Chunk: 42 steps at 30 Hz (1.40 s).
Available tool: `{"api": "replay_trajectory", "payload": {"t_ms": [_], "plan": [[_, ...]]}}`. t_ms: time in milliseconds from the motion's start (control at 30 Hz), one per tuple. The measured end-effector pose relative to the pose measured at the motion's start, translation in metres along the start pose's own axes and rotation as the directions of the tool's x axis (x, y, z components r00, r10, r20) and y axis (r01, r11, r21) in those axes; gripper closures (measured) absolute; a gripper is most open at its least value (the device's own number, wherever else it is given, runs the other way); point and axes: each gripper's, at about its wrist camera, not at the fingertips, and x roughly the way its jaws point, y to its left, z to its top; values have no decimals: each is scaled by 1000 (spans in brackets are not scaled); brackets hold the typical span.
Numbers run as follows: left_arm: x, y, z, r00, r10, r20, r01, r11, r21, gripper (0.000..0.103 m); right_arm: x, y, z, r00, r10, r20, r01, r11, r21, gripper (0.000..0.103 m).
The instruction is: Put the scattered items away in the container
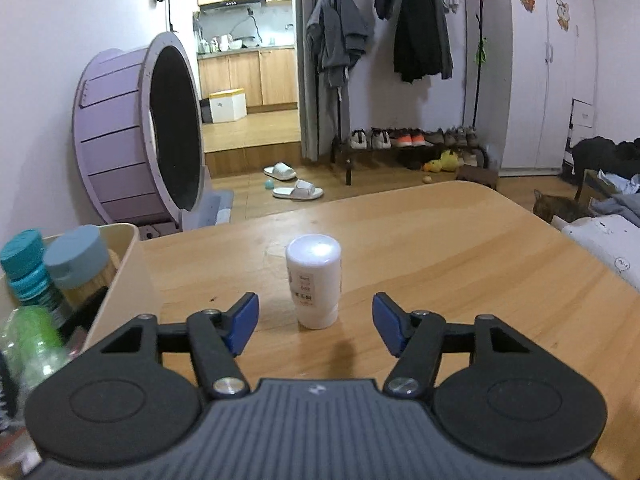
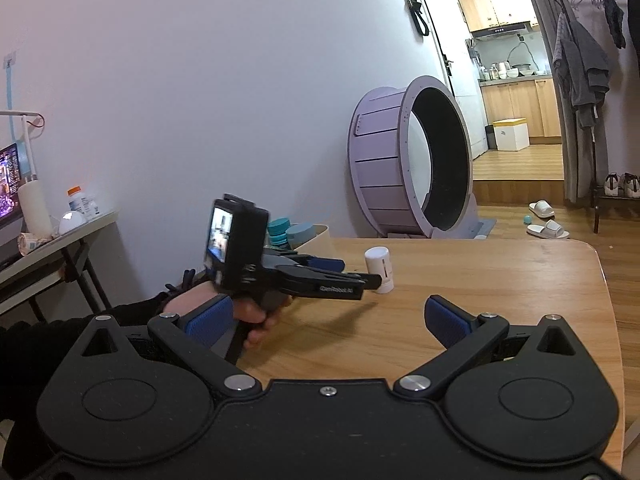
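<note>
A white bottle [image 1: 314,280] stands cap-down on the wooden table [image 1: 460,248], just ahead of my left gripper [image 1: 315,320], which is open with the bottle just beyond its blue pads. A cream container [image 1: 124,264] at the left holds several bottles, among them a teal-capped one [image 1: 24,264] and a blue-capped one [image 1: 78,260]. In the right wrist view my right gripper [image 2: 326,320] is open and empty above the table [image 2: 500,280], behind the left gripper [image 2: 360,278], which points at the white bottle [image 2: 380,268]. The container [image 2: 316,240] stands beyond it.
A purple cat wheel [image 1: 136,132] stands on the floor past the table's far left edge. A clothes rack [image 1: 400,60], shoes and slippers [image 1: 296,190] lie beyond. A cat [image 1: 556,206] sits by the table's right edge. A side desk [image 2: 48,248] stands at the left.
</note>
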Motion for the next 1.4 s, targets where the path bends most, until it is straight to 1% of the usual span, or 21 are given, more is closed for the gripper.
{"api": "replay_trajectory", "payload": {"t_ms": [133,300,367,433,533,700,733,767,867,933,967,1033,1100,1167,1233,1267,1400], "plan": [[13,3,0,999,-8,-35,8,1000,-4,61,2,1,0,1000,1,-2,-1,1000,-1,0],[25,9,-3,998,-9,-61,8,1000,-26,69,3,2,-2,1000,0,-9,0,1000,-7,0],[25,11,-3,998,-31,-62,28,999,-42,78,3,2,-2,1000,0,-11,0,1000,-8,0],[21,11,-3,999,-24,-42,23,999,-24,79,3,3,-1,1000,1,-10,-1,1000,-8,0],[10,8,-1,999,-35,-28,36,999,3,80,2,3,-1,1000,4,-7,-4,1000,-7,0],[-25,9,-4,999,-46,-2,46,998,50,81,2,0,-2,1000,9,-7,-9,1000,-8,0],[-32,9,-5,999,-47,4,46,997,54,87,2,1,-1,1000,11,-6,-11,1000,-9,0],[-36,11,-5,999,-49,4,49,997,56,99,2,1,-1,1000,13,-5,-13,1000,-10,0],[-56,13,-6,999,-48,18,47,996,74,99,2,1,0,1000,15,-2,-15,1000,-11,0],[-62,15,-7,997,-73,-8,73,994,76,99,2,1,0,1000,17,-1,-17,1000,-11,0],[-65,15,-8,997,-74,-13,75,994,77,98,2,1,0,1000,17,-1,-17,1000,-11,0],[-69,15,-13,998,-57,-10,58,996,70,93,2,1,0,1000,18,0,-18,1000,-9,0],[-65,17,-16,998,-62,-20,63,997,51,89,3,2,1,1000,20,0,-20,1000,-11,0],[-57,17,-16,998,-53,-37,54,998,32,74,3,2,0,1000,20,0,-20,1000,-11,0],[-48,15,-16,997,-59,-46,60,998,16,65,3,3,0,1000,22,-2,-22,1000,-13,0],[-43,13,-15,997,-59,-46,60,998,18,63,3,4,0,1000,21,-3,-21,1000,-15,0],[-30,10,-15,998,-41,-57,43,999,32,63,5,3,0,1000,16,-7,-16,1000,-13,0]]}}
